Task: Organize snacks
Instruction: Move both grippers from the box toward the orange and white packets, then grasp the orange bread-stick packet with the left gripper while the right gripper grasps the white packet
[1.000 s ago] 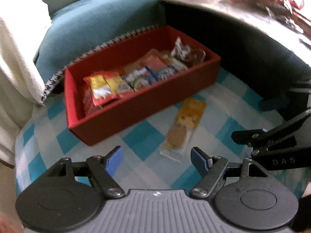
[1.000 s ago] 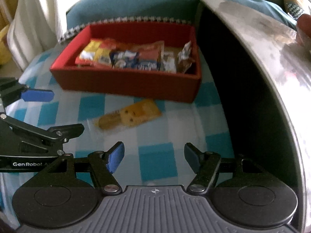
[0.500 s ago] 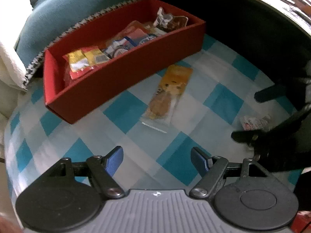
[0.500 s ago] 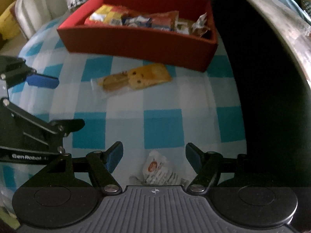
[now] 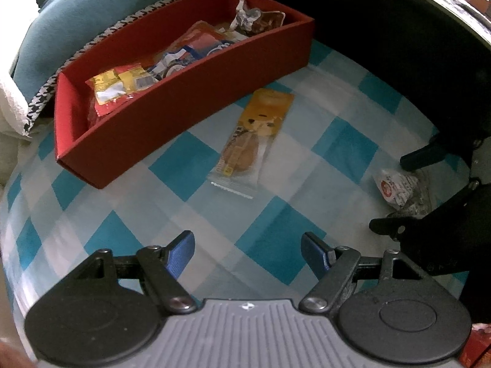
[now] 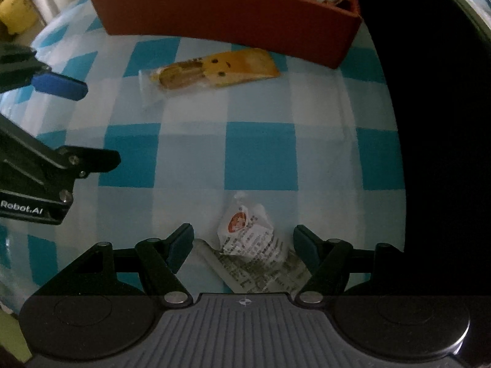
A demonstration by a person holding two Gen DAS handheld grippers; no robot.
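Note:
A red box (image 5: 172, 116) (image 6: 233, 24) holds several snack packets on the blue checked cloth. An orange cookie packet (image 5: 254, 135) (image 6: 214, 70) lies flat on the cloth in front of the box. A small white wrapped snack (image 6: 245, 233) (image 5: 399, 187) lies between the open fingers of my right gripper (image 6: 244, 242), untouched by them. My left gripper (image 5: 248, 251) is open and empty above the cloth, well short of the cookie packet. Each gripper shows at the edge of the other's view.
A dark curved metal-rimmed object (image 5: 429, 30) (image 6: 445, 122) rises along the right side. A teal cushion (image 5: 76, 24) and a white towel (image 5: 12, 104) lie behind the box. The checked cloth (image 6: 260, 153) spreads between the grippers and the box.
Both grippers have pulled back and tilted down from the box. The small white snack has come into view between my right gripper's fingers. Both stay open.

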